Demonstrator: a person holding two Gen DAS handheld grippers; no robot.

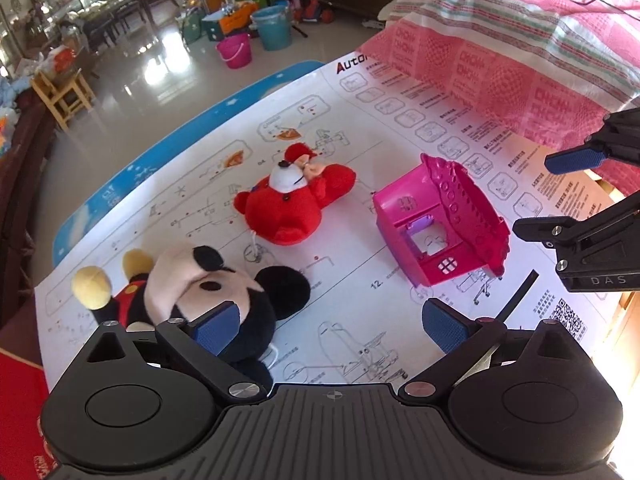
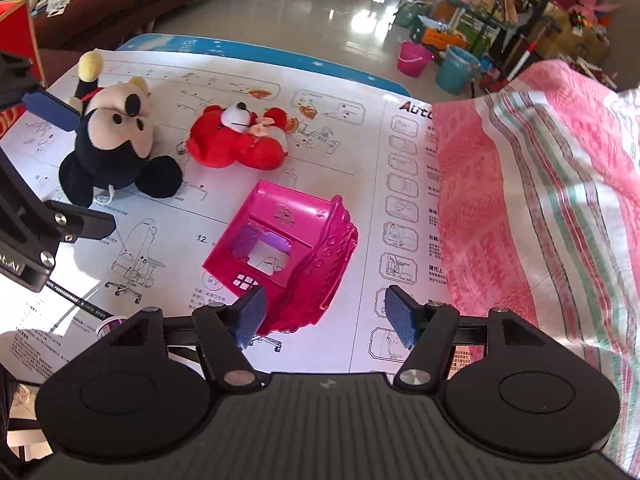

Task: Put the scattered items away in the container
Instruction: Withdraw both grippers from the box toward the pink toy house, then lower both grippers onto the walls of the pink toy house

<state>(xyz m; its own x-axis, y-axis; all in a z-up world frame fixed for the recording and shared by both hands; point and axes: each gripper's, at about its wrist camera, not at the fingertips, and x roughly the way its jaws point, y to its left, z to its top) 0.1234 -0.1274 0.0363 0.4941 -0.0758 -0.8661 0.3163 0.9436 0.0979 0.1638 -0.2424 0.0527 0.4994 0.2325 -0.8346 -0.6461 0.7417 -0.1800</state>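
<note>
Left to right across the work surface: a black-and-cream mouse plush lies on its back at the left, your left gripper spread wide just above it, its left pad in front of the plush's dark head without pinching anything. Next, a red plush lies on its side near the middle, apart from the mouse. Right of that, the pink plastic toy house lies tipped on its side, open window facing up; nothing shows inside it. Your right gripper hangs over the house's near edge, jaws parted, left pad close against the scalloped pink roof rim, right pad clear of it over paper; no grip visible. All three toys rest on a large printed instruction sheet laid over a blue mat. At far right a pink patterned blanket overhangs the sheet, crowding the house's right side. Beyond, on the shiny floor, stand a pink bucket and a teal bucket, contents not discernible; a wooden stool stands at far left.
</note>
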